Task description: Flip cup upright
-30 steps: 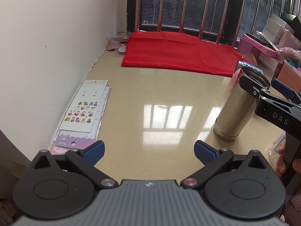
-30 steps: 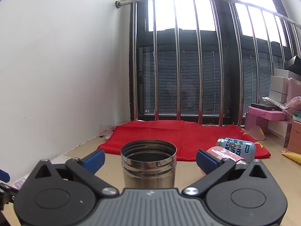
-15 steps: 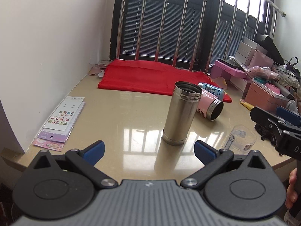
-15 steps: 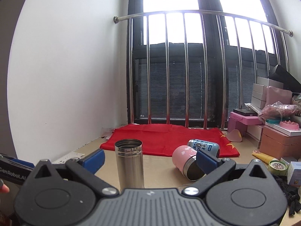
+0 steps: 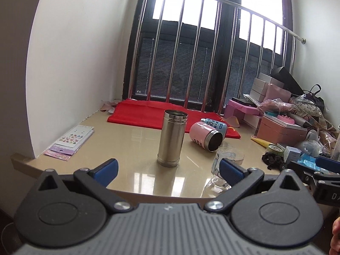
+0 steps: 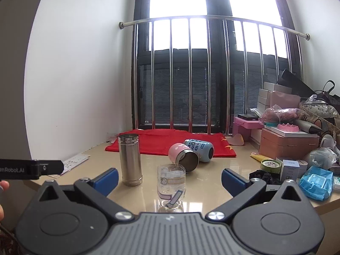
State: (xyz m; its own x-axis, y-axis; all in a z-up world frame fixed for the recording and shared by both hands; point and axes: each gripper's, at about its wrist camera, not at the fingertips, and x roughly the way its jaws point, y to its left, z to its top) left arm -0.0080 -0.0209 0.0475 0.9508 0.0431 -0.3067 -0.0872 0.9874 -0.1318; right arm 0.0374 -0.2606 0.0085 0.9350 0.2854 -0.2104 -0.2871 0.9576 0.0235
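A tall steel cup (image 5: 172,138) (image 6: 130,159) stands upright, mouth up, on the beige table (image 5: 131,146). A pink cup (image 5: 205,135) (image 6: 183,155) and a blue cup (image 5: 213,123) (image 6: 199,147) lie on their sides by the red cloth (image 5: 148,114). A clear glass (image 6: 171,186) (image 5: 225,165) stands upright near the front edge. My left gripper (image 5: 169,170) is open and empty, held back from the table. My right gripper (image 6: 169,178) is open and empty, behind the glass; it also shows in the left wrist view (image 5: 318,171).
Sticker sheets (image 5: 70,141) lie at the table's left edge by the white wall. Pink boxes (image 6: 286,143), bags, a blue packet (image 6: 316,180) and small jars crowd the right side. Window bars (image 6: 191,74) stand behind the cloth.
Both grippers have pulled back and away from the table. The right gripper, earlier around the steel cup, is clear of it; the cup stays standing upright.
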